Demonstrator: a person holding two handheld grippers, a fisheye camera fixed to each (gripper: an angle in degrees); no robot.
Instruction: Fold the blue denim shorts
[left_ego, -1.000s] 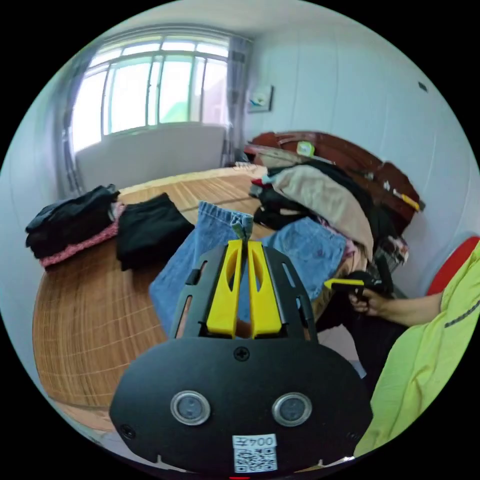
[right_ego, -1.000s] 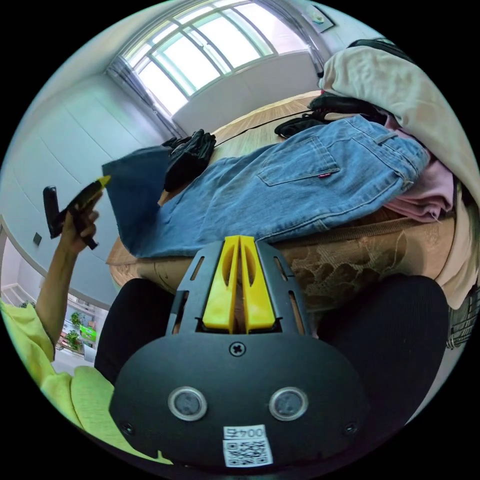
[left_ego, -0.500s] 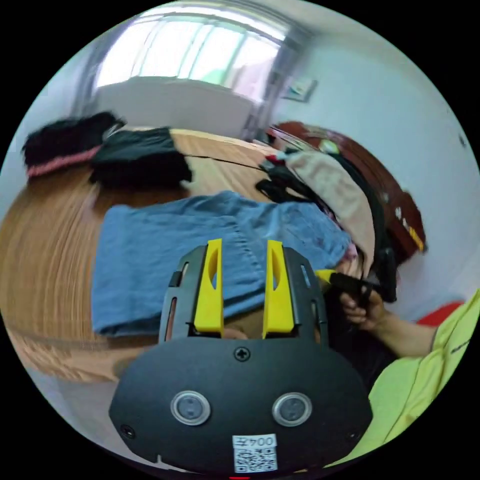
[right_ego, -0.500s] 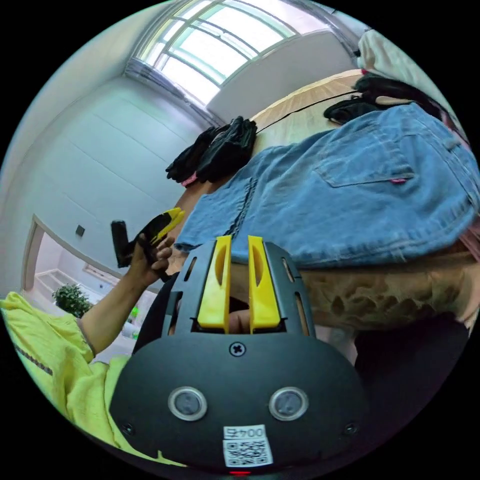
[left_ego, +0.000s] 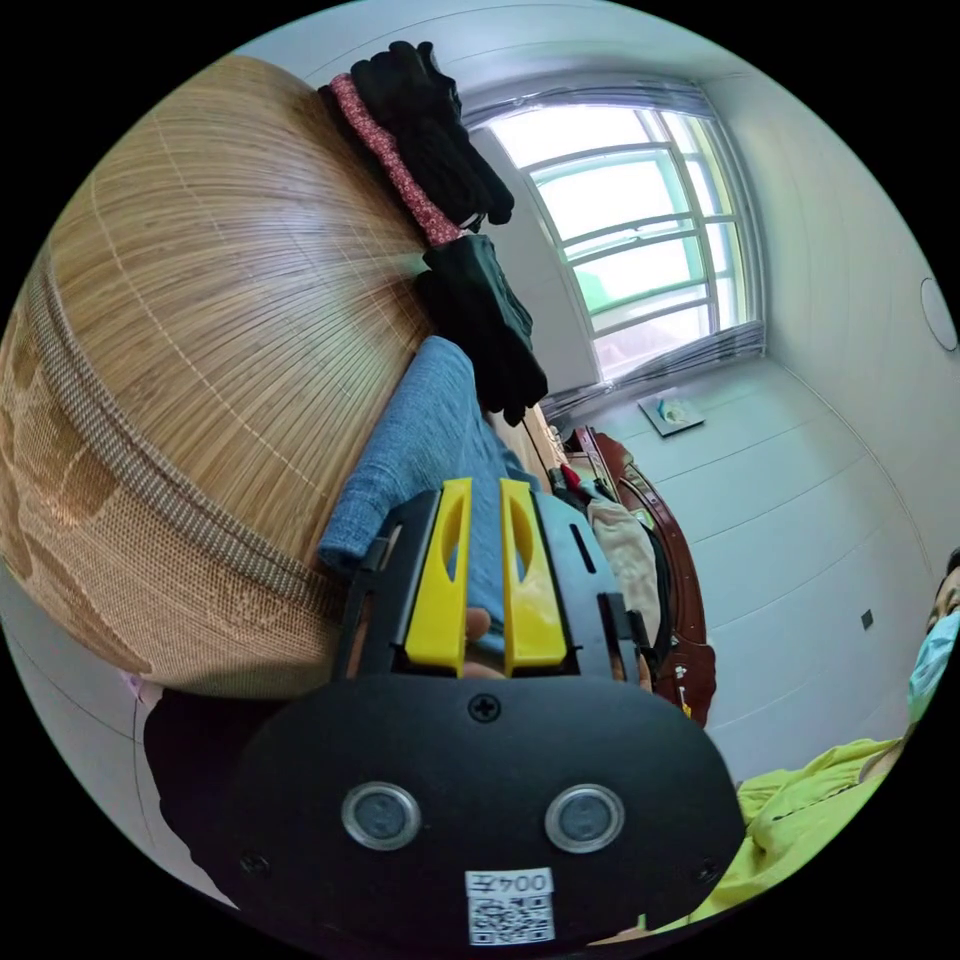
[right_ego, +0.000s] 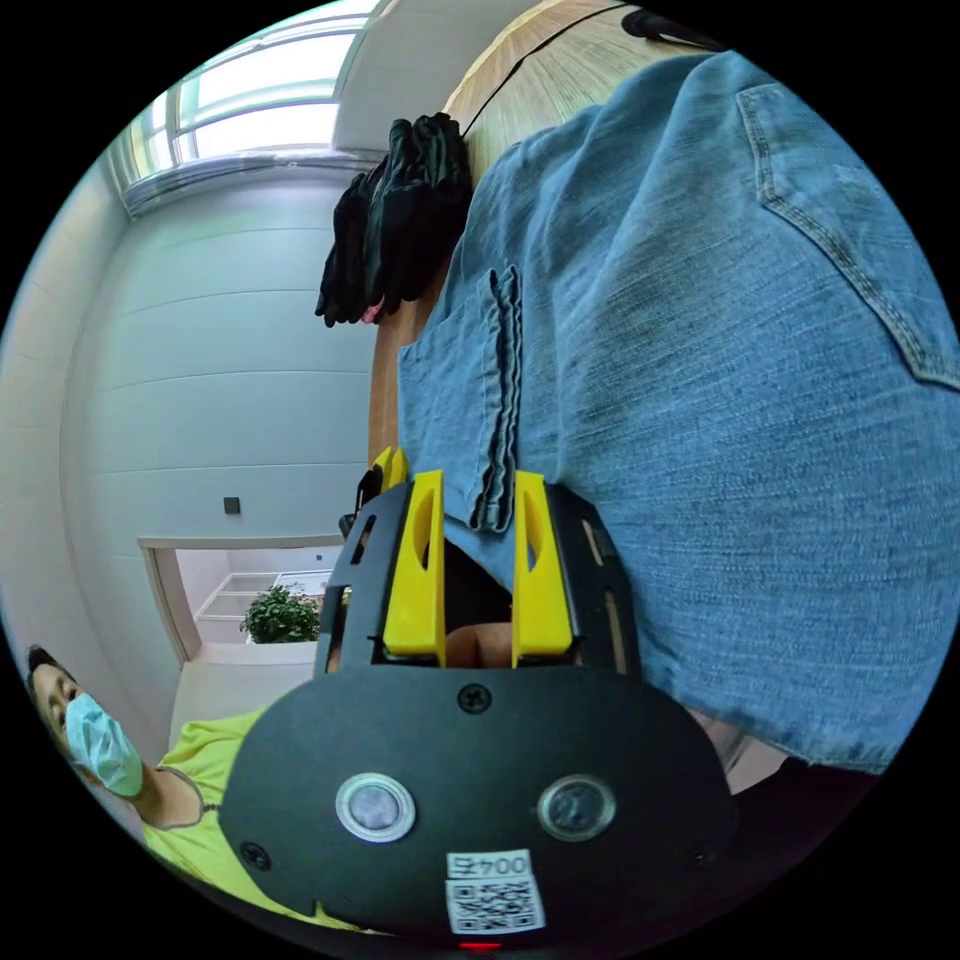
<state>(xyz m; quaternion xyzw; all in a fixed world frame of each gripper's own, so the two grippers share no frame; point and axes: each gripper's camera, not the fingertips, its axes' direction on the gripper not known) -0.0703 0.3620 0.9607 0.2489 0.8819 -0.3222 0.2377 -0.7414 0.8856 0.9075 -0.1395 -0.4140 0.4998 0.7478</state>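
Note:
The blue denim shorts (right_ego: 700, 350) lie flat on the bed, back pocket up, with one edge over the mattress side. My right gripper (right_ego: 478, 490) is open, and the shorts' stitched seam edge (right_ego: 497, 470) sits between its jaws. My left gripper (left_ego: 485, 490) is at the shorts' hem (left_ego: 420, 450) by the bed edge. Its jaws stand a narrow gap apart with denim showing in the gap. The left gripper's yellow tips (right_ego: 387, 463) peek out behind the right gripper.
A woven bamboo mat (left_ego: 200, 280) covers the bed. Folded black clothes (left_ego: 480, 310) and a black and pink stack (left_ego: 410, 130) lie beyond the shorts. A heap of unfolded clothes (left_ego: 620, 530) sits by the dark headboard. A person in a yellow-green top (right_ego: 200, 800) is close behind.
My left gripper let go of the raised denim and opened, and the shorts now lie flat. It dropped to the hem and narrowed. My right gripper opened and moved up to the seam edge.

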